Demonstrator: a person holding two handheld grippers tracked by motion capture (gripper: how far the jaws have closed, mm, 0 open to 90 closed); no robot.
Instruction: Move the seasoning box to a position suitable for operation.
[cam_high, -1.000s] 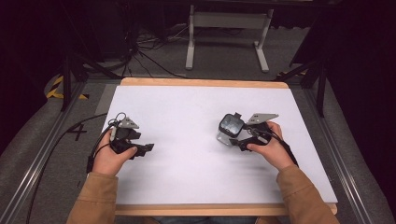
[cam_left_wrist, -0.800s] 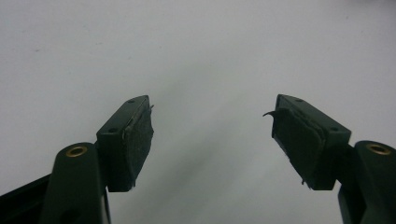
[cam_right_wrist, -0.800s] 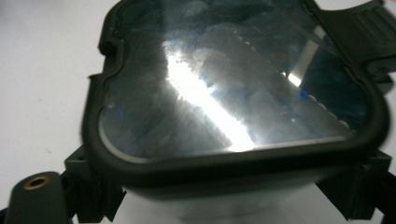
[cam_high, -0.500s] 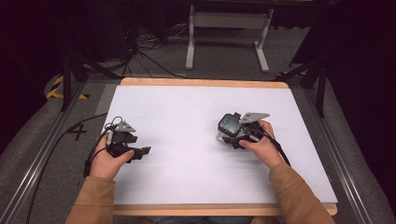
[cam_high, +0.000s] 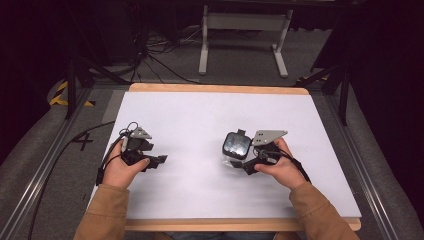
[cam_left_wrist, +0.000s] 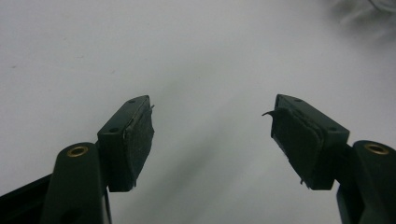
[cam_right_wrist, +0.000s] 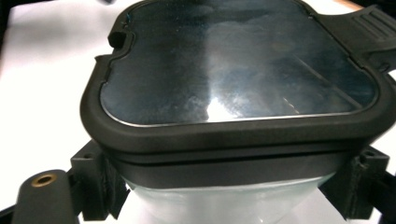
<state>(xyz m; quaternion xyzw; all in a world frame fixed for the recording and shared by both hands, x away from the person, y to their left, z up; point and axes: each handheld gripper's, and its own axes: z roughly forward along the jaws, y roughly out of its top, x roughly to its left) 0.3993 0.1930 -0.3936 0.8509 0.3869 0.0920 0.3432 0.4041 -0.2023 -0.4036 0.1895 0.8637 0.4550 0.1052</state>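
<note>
Gripping the lidded container (cam_right_wrist: 238, 102), seemingly glass, right tool (cam_right_wrist: 233, 196).

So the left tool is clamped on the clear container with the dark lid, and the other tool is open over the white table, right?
Not quite: the right tool is the one clamped on the container, as the right gripper view shows. The left tool is the open one over the white table.

Tan sleeves (cam_high: 105, 212), black jaws, seemingly brass screws (cam_left_wrist: 77, 150)

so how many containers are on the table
1: a clear square container with a black-rimmed dark lid, right of the white table's middle, clamped between the jaws of the right gripper. None other visible.
</note>
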